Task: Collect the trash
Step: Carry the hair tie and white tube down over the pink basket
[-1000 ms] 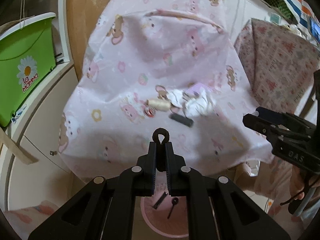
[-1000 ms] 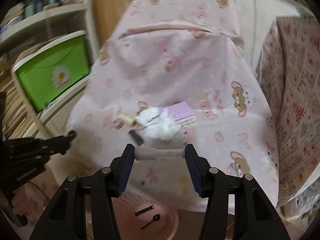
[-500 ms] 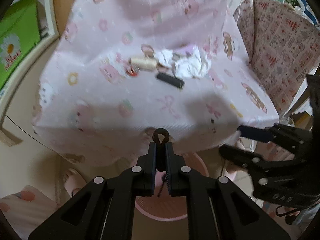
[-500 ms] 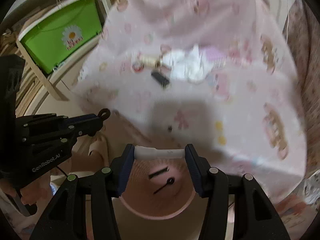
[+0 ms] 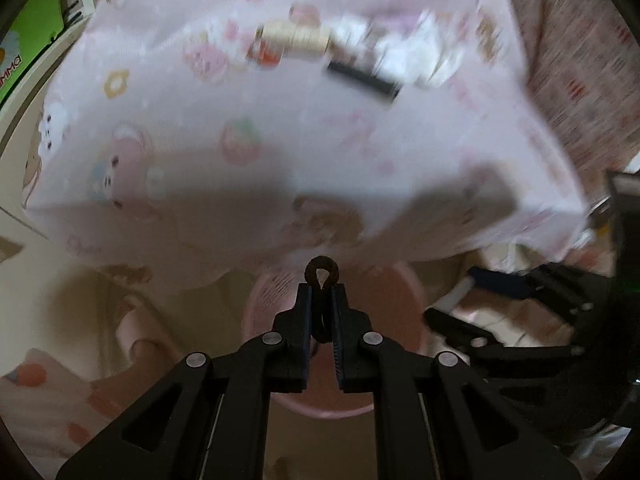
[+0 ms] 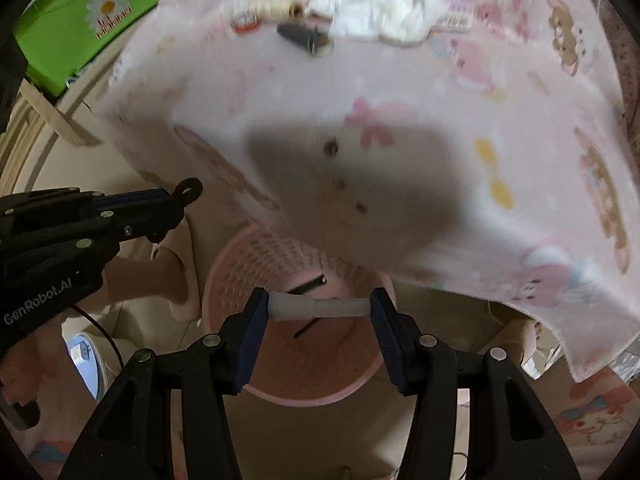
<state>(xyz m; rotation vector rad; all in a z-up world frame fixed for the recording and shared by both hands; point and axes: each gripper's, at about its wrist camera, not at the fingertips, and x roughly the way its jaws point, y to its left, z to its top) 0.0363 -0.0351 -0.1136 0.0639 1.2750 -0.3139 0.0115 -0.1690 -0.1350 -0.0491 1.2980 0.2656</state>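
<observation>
The left gripper has its two black fingers squeezed almost together on a small dark hair tie. The loop of the hair tie sticks out past the fingertips. The gripper points down, and the pink basket sits on the floor under it, partly behind the fingers.

The right gripper has its fingers about halfway apart. They are clamped on the two ends of a short white stick, which lies sideways between the blue pads. It looks like a little tube, but what it is cannot be told. It hangs right above the pink basket. Two thin dark things lie inside the basket, partly covered by the white stick, so they are hard to make out.

More trash is up on the table with the pink cartoon cloth: a crumpled white tissue, a dark flat piece and a pale spool. In the left view these things are smeared and blurry.

The cloth hangs down and hides the far rim of the basket. A green box with a daisy is cut off at the left edge. A foot in a pink slipper stands just beside the basket.
</observation>
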